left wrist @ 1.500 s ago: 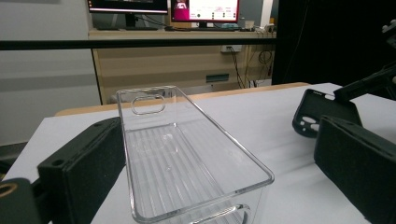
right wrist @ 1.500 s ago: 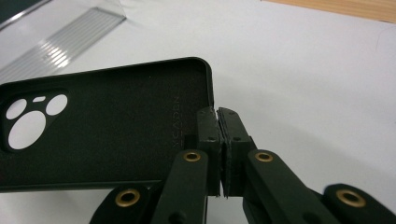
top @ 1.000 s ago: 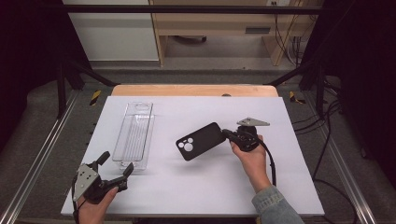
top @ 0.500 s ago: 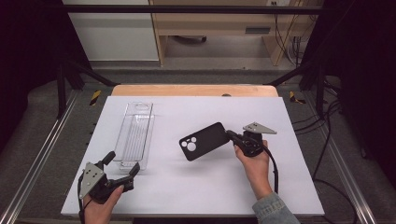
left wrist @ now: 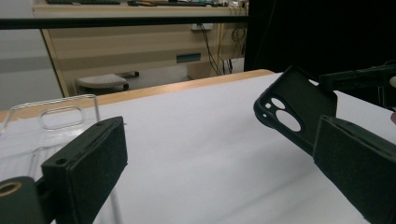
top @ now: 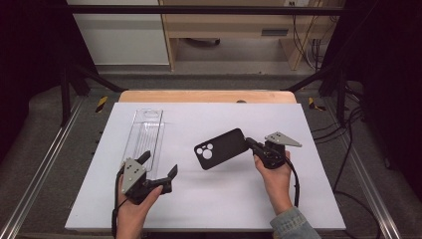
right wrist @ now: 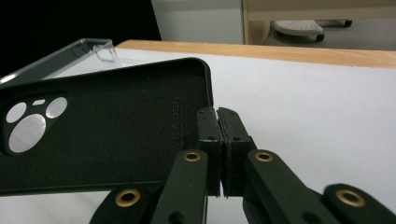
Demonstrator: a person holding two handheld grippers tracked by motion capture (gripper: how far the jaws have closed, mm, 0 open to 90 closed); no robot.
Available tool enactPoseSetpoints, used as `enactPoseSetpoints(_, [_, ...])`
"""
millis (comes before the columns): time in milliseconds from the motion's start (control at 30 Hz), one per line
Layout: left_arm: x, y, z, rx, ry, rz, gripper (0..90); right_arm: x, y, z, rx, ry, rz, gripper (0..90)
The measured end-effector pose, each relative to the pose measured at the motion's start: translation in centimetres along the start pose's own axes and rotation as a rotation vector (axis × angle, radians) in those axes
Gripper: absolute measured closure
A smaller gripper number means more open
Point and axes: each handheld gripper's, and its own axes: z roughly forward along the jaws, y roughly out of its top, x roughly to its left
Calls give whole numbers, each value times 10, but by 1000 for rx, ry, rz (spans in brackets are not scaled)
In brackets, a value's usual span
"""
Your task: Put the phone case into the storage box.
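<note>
High view: a smooth white rectangular surface point(top: 209, 199) is seen, a clear rigid plastic case point(top: 144, 137) lying flat at its left. A matte black phone case point(top: 221, 148) with round cut-outs is held above the surface, its edge clamped by the right hand-held gripper point(top: 250, 143). The left hand-held gripper point(top: 158, 166) is spread wide, empty.

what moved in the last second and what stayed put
The left tongs, open, moved forward and right toward the clear case. The right tongs shifted slightly right, carrying the black phone case. The clear case stayed on the table; the right grip is unchanged.
</note>
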Motion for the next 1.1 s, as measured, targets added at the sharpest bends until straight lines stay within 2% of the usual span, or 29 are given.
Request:
enactPoseSetpoints(67, [-8, 7, 9, 13, -7, -12, 26, 1, 1, -3, -24, 1, 10, 888])
enactPoseSetpoints(100, [-8, 7, 9, 13, -7, -12, 26, 1, 1, -3, -24, 1, 10, 888])
enactPoseSetpoints(200, [-17, 15, 19, 21, -29, -33, 25, 4, 2, -7, -53, -18, -3, 888])
enactPoseSetpoints(433, [-28, 18, 32, 55, -39, -36, 27, 2, 1, -12, -90, -37, 0, 888])
enactPoseSetpoints(567, [-34, 18, 36, 61, -36, -46, 27, 1, 1, -15, -100, -39, 8, 889])
enactPoseSetpoints(800, [-39, 20, 43, 86, -42, -32, 28, 1, 1, -20, -125, -48, 6, 889])
enactPoseSetpoints(1100, [-47, 20, 52, 94, -65, -51, 29, 2, -1, -23, -140, -56, 1, 889])
